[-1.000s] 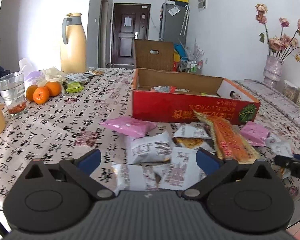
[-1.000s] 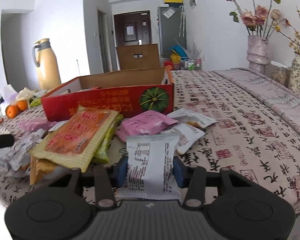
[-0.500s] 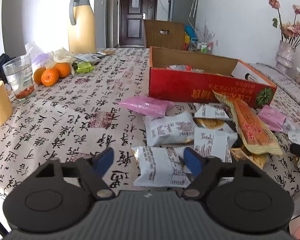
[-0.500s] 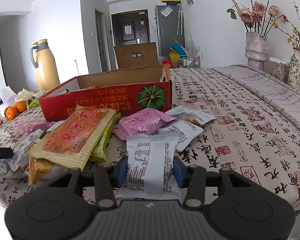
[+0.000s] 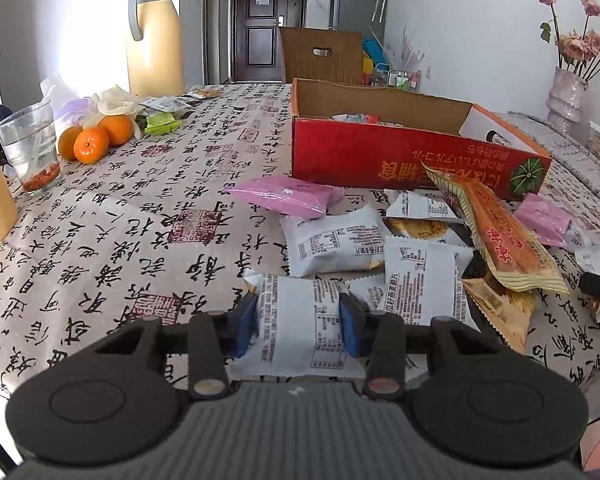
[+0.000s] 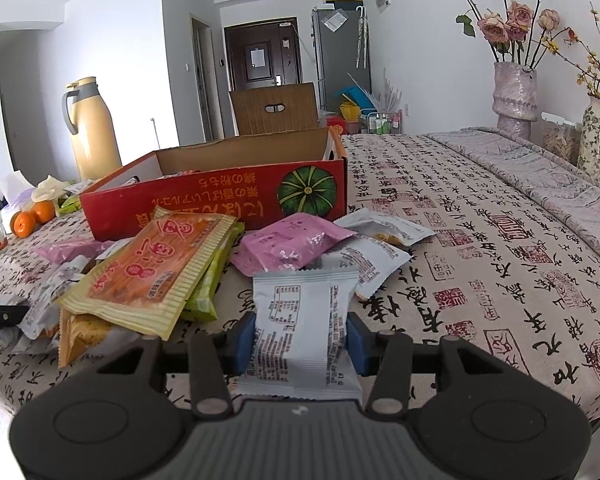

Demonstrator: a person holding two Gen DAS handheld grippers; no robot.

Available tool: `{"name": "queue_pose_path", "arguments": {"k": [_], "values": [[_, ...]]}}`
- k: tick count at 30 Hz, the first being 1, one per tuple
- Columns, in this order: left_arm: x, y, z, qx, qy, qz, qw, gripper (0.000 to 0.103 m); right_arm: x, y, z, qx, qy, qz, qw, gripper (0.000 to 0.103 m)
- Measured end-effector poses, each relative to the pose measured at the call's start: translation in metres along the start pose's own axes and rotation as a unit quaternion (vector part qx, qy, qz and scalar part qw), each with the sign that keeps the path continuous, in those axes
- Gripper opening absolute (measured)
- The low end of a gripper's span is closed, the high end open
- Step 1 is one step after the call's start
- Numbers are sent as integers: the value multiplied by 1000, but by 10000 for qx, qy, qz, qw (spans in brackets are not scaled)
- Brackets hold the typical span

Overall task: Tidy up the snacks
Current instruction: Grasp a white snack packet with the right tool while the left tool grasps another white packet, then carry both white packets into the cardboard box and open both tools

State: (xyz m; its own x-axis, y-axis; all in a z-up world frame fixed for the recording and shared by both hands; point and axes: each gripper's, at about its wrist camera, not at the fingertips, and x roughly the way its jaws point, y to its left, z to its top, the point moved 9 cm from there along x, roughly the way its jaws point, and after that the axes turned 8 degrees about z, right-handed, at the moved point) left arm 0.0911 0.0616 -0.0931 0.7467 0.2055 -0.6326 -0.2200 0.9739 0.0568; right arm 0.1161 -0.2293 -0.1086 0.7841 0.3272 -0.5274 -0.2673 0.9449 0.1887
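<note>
Left claw (image 5: pixel 298 322) (previously open) now around white packet (image 5: pixel 296 328)

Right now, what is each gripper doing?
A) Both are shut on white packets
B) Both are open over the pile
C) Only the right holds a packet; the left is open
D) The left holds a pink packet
A: the left gripper has its blue pads pressed on both sides of a white packet, and the right gripper clamps another white packet the same way.
</note>
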Motion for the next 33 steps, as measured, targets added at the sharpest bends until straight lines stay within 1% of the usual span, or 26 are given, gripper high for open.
{"name": "queue_pose_path", "arguments": {"k": [10,18,27,33], "values": [[-6,3,7,-27,-124,-9,9999,41,-1,-1,2,7,-43,3,10000,46],[-13,0,19,-67,-310,-73,9995,41,-4,0,8,-1,-149,52,9999,46],[-16,-3,45,-96,-610,-86,9981,41,-1,4,23,-91,-289,78,9995,46],[-16,-12,66,-86,-826,-166,9964,41,5,7,38,-138,-416,122,9990,46]]}}
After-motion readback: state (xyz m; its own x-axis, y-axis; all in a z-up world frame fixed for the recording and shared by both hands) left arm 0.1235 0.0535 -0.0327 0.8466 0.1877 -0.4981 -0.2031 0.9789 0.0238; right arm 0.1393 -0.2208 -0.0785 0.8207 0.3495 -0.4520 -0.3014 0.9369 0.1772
